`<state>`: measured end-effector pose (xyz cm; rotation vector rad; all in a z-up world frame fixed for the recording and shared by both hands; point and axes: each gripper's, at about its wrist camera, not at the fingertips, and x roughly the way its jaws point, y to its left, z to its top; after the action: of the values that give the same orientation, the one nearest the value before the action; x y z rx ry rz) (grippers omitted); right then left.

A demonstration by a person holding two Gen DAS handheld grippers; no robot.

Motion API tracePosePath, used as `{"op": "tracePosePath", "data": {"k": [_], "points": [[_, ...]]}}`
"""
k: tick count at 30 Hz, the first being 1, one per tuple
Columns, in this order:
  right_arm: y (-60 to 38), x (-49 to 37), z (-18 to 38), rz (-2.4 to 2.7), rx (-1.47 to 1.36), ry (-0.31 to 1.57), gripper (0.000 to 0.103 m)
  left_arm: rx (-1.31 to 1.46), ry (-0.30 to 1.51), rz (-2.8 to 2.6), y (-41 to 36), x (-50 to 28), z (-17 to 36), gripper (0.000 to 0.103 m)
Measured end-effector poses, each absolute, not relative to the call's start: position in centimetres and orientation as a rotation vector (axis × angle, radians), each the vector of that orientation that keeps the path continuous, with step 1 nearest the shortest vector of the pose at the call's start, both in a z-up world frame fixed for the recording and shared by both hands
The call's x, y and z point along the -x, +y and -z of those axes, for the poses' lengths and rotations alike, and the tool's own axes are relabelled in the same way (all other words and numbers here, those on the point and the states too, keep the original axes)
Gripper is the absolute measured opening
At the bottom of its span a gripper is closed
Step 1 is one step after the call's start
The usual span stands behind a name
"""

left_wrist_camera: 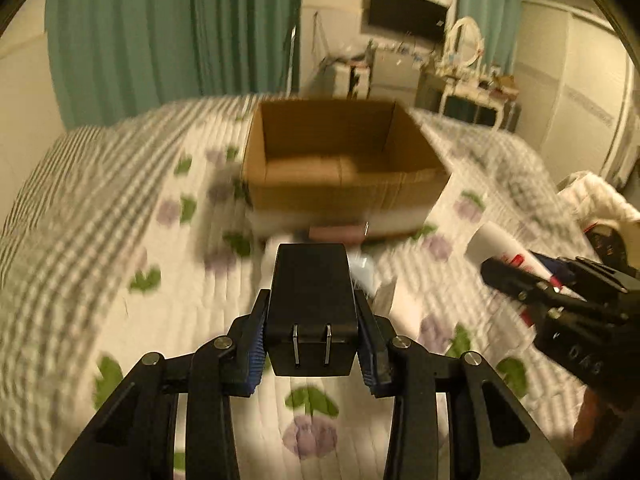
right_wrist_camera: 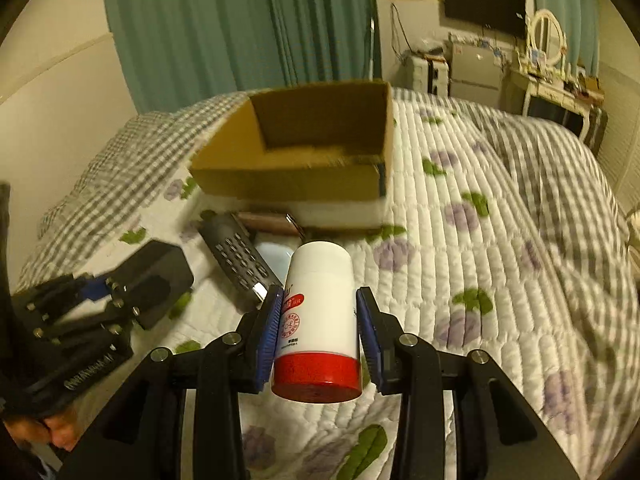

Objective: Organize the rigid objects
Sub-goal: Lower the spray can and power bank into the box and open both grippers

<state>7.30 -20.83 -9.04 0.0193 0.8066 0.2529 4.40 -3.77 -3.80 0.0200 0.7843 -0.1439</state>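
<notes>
Both grippers loaded, cardboard box [left_wrist_camera: 340, 160] ahead on bed.
Left gripper [left_wrist_camera: 312, 344] was clamped on black plug adapter [left_wrist_camera: 312, 304], prongs facing the camera; right gripper [right_wrist_camera: 318, 336] was clamped on white bottle [right_wrist_camera: 320, 320], red cap toward the camera. Both objects were held clear of the quilt [right_wrist_camera: 500, 280], probably for carrying to the open, seemingly empty box mid-bed. Remote control [right_wrist_camera: 240, 260] and a pinkish item [right_wrist_camera: 268, 222] lay on the quilt just before the box, not yet collected.
</notes>
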Motion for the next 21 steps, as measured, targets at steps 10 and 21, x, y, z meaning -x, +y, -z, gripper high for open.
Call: {"op": "tracePosePath", "data": {"k": [10,21], "points": [[-19.4,-13.0,0.5,-0.259,0.061,0.634,0.036,-0.037,0.646,0.150,-4.1,-13.7,-2.8,0.038],[-19.5,-23.4,2.3,-0.222,0.047,0.644,0.036,-0.117,0.729,0.158,-6.2,-24.6,2.4,0.039]]}}
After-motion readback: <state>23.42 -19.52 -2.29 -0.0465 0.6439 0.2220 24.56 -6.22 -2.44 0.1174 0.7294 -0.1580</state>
